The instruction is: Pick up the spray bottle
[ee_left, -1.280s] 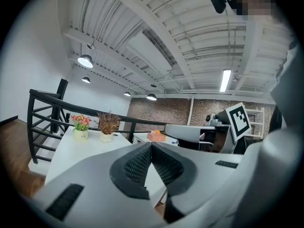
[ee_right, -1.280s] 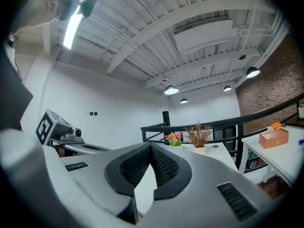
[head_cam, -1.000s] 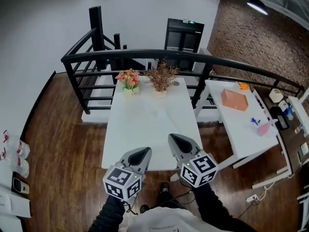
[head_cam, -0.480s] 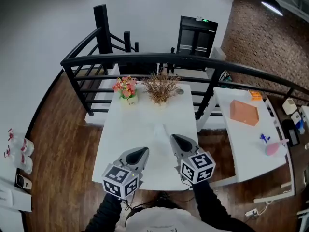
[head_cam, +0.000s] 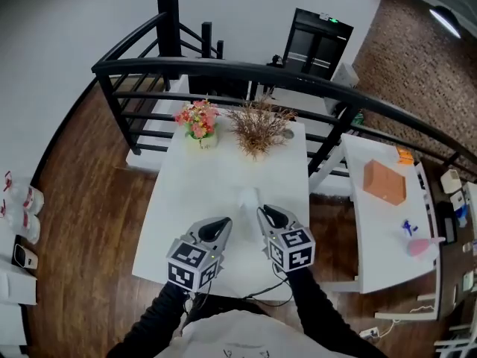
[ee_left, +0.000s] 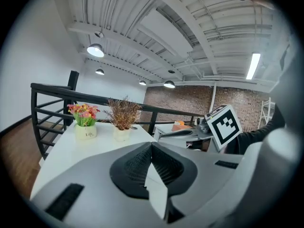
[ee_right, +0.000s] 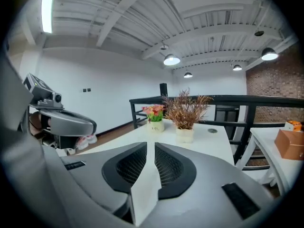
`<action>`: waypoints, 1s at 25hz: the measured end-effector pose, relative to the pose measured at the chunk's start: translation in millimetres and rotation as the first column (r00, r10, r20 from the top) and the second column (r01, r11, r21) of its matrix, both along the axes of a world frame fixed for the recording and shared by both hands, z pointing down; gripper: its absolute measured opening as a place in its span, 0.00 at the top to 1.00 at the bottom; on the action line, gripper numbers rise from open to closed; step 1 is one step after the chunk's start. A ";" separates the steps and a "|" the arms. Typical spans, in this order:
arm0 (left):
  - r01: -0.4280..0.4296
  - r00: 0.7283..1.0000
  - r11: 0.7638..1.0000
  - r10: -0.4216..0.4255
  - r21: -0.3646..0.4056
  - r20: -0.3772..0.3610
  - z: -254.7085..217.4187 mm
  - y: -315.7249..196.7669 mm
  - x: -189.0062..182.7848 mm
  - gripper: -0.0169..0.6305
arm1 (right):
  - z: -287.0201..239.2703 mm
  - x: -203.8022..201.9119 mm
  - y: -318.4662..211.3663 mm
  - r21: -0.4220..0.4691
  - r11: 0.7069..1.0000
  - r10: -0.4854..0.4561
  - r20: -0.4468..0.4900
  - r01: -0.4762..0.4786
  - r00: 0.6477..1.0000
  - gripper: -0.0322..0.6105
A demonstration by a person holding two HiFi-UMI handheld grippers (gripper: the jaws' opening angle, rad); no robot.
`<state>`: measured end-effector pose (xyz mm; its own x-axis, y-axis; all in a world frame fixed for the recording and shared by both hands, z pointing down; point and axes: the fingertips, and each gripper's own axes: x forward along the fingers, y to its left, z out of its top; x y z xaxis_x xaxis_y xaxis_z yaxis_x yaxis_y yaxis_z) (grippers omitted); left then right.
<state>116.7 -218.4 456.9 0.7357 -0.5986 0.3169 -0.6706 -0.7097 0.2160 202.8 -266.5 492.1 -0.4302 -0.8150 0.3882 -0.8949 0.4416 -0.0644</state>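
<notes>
A wooden floor (head_cam: 89, 200) is seen at 9 o'clock in the head view. On the white surface (head_cam: 201, 192), a flower pot (head_cam: 197, 121) is placed at 11 o'clock. A dried plant (head_cam: 259, 127) is set just beside it at 12 o'clock. Both are near the far edge, behind which a black railing (head_cam: 223, 69) is seen. The left tool (head_cam: 220, 224) is held over the near part of the surface at 6 o'clock. In the left gripper view its pads are seen pressed together at the tips, with nothing held. The right tool (head_cam: 267, 215) is held just beside it, toward 5 o'clock. Its jaws have just been opening, and in the right gripper view only a narrow slit is seen between them, with nothing in it. On the side surface (head_cam: 376, 237) at 3 o'clock an orange box (head_cam: 384, 183) is laid. The spray bottle (head_cam: 414, 243), made out only as a small pink body with a blue top, is found toward 4 o'clock, well apart from both tools.
</notes>
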 end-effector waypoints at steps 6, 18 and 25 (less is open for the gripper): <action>-0.033 0.999 0.997 0.030 -0.076 -0.033 39.8 -29.0 -25.6 0.98 | 78.3 -18.4 -41.1 -0.163 0.985 0.029 -0.164 -0.056 0.986 0.75; -0.072 0.996 0.983 0.061 -0.167 -0.070 77.3 -66.2 -61.5 0.98 | 152.9 -37.2 -108.9 -0.347 0.916 0.048 -0.404 -0.201 0.914 0.64; -0.056 0.996 0.980 0.041 -0.193 -0.085 85.2 -74.1 -76.6 0.98 | 165.8 -35.6 -119.1 -0.376 0.888 0.040 -0.507 -0.263 0.861 0.63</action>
